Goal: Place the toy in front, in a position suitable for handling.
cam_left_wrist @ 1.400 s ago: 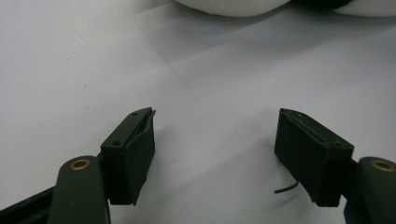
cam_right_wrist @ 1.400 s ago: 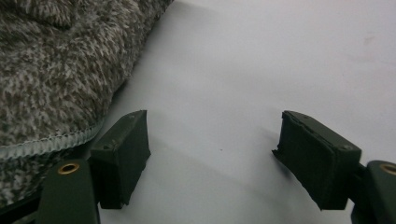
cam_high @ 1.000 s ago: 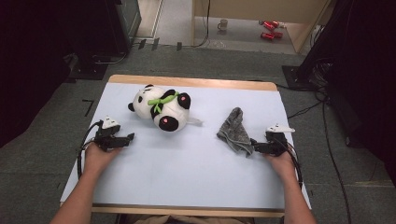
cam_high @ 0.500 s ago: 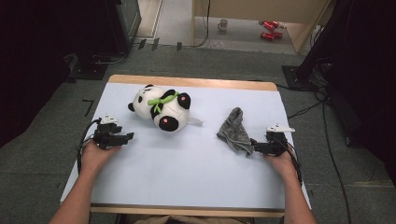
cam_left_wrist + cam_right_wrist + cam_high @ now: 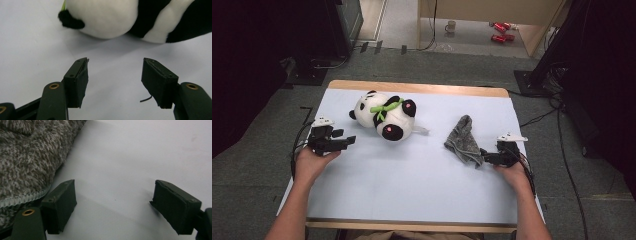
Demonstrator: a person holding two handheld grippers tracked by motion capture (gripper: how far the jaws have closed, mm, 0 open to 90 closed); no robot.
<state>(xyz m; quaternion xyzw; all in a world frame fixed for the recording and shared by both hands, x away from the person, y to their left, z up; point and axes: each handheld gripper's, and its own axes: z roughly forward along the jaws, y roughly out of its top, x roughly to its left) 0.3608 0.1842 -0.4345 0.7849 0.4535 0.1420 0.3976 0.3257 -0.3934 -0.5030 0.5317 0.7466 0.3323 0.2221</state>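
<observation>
Left tongs (image 5: 346,141) have just been narrowing, nothing between jaws, still gaping, and sit slightly farther up table than second ago; reads as lining up on panda toy (image 5: 384,116). Right tongs (image 5: 484,158) unchanged, spread wide, empty, one jaw beside grey cloth (image 5: 463,140). Panda lies at far left-centre of table (image 5: 422,190), well apart from cloth. Long axis runs far-left to near-right, head toward near-right.

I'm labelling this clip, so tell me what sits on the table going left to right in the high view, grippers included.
left gripper → panda plush toy → grey cloth → right gripper
</observation>
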